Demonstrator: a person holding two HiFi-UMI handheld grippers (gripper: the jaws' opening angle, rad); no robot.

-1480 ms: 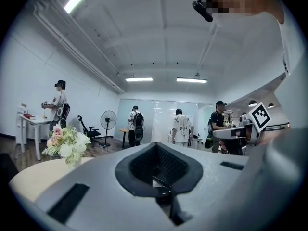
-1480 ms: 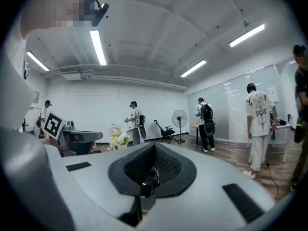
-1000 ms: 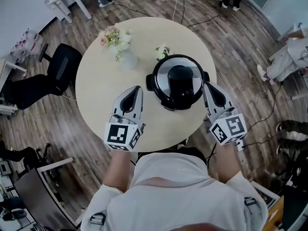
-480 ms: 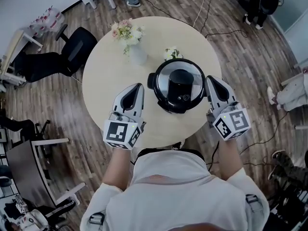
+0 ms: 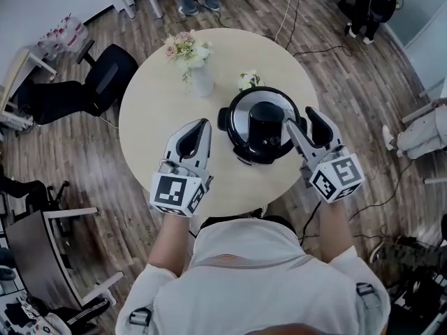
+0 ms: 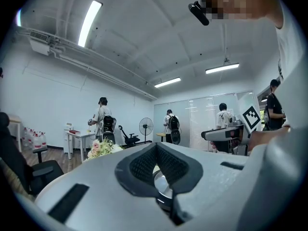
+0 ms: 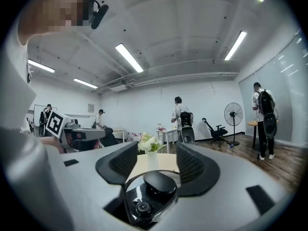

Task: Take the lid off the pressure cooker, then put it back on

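Observation:
The black pressure cooker (image 5: 260,125) stands on the round beige table (image 5: 154,117), its steel lid (image 5: 241,121) with a black handle on top. My right gripper (image 5: 302,119) hovers at the cooker's right side. Its jaws have just been opening and stand open with nothing between them. In the right gripper view the lid's black knob (image 7: 160,184) shows below the open right gripper (image 7: 155,153). My left gripper (image 5: 202,123) sits left of the cooker, apart from it, shut and empty. In the left gripper view the left gripper (image 6: 155,146) has its pads meeting, with a sliver of shiny lid (image 6: 162,186) behind.
A white vase of flowers (image 5: 198,68) and a small bouquet (image 5: 248,80) stand behind the cooker. A black office chair (image 5: 105,82) is at the table's left. Cables cross the wooden floor (image 5: 335,54), and people stand at the room's far side.
The right gripper's jaws have opened from shut. Both grippers have risen a little, the right one closing in on the cooker's right side. The cooker has not moved on the table.

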